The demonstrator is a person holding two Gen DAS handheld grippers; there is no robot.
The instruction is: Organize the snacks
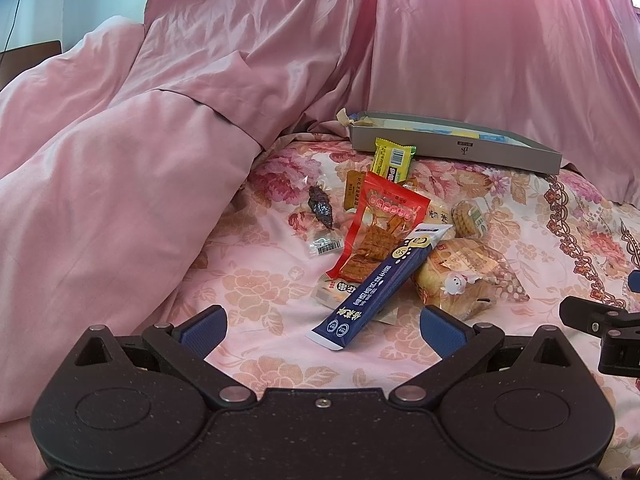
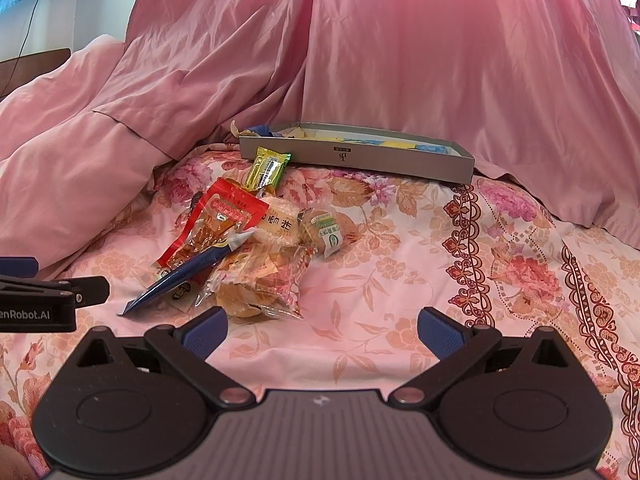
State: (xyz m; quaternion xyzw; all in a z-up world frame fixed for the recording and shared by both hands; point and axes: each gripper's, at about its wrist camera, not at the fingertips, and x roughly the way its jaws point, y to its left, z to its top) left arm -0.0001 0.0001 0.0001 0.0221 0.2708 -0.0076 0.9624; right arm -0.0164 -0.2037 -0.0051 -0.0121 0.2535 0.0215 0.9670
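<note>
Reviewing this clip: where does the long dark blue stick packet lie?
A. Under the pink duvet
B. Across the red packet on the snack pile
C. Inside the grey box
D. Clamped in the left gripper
B: the dark blue stick packet slants over the red packet on the bedsheet, short of the grey box, and the left gripper is open and empty.

The bedsheet [image 2: 400, 280] is matt cloth with a printed flower pattern, and the pink duvet [image 1: 120, 160] and the pink curtain [image 2: 400, 60] are soft, wrinkled cloth, the curtain with a light sheen. The snack packets are glossy plastic film: the red packet [image 1: 376, 232] and the blue stick packet [image 1: 376, 288] are opaque and shiny, the bread bag [image 2: 260, 280] is clear and crinkled, while the grey box [image 2: 360, 156] looks like smooth matt cardboard. The left gripper [image 1: 323, 325] and the right gripper [image 2: 322, 326] are matt black plastic with shiny metal pins, and their blue pads [image 2: 442, 330] have a fine ribbed, rubber-like surface.
</note>
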